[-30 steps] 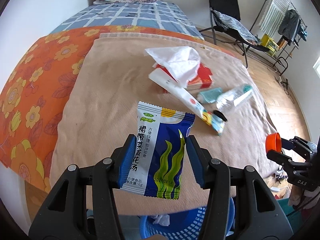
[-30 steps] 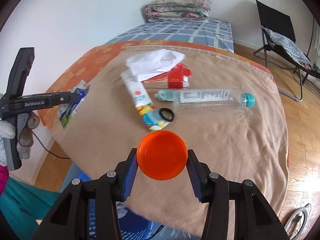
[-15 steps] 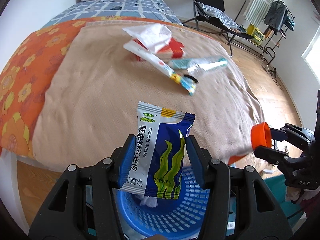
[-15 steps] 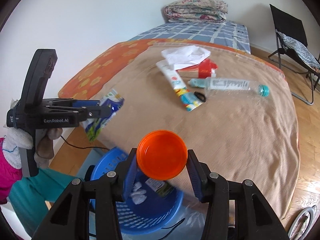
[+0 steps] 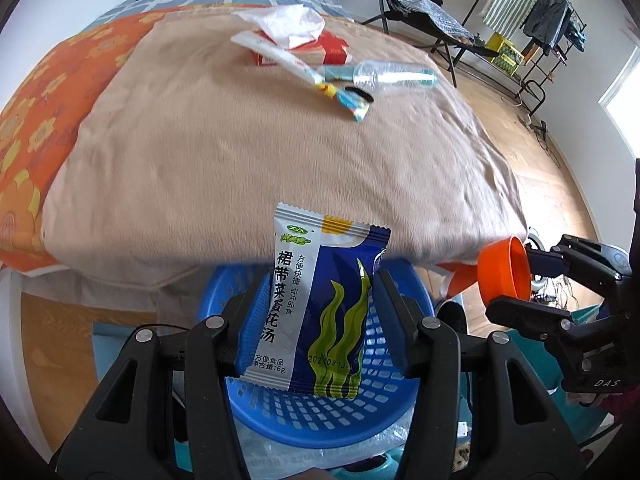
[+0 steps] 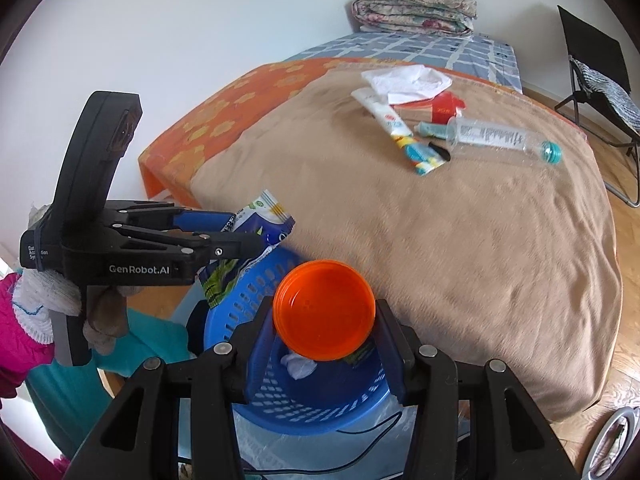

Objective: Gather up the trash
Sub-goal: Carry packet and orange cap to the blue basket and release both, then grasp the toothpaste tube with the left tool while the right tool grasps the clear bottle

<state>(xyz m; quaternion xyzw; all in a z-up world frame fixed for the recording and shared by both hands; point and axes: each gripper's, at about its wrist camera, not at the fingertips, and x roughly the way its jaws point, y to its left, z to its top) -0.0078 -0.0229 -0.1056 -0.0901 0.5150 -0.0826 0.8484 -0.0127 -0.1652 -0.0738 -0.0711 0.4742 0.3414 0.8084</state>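
Left gripper (image 5: 320,320) clamps the soup packet (image 5: 320,304) over the blue basket (image 5: 384,408); right gripper (image 6: 324,328) pinches the orange lid (image 6: 324,310) above the same basket, some scraps already inside. Neither dropped yet; at 12 o'clock on the blanket (image 6: 460,240) the tube (image 6: 394,126), bottle (image 6: 500,138), red box (image 6: 446,106) and tissue (image 6: 404,78) remain.

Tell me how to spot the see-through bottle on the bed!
Look at the tan blanket spread over the bed, then find the little pile of trash near its far end. The plastic bottle lies on its side at the right edge of that pile, beside a red box. It's the only clear thing there, with a teal cap.
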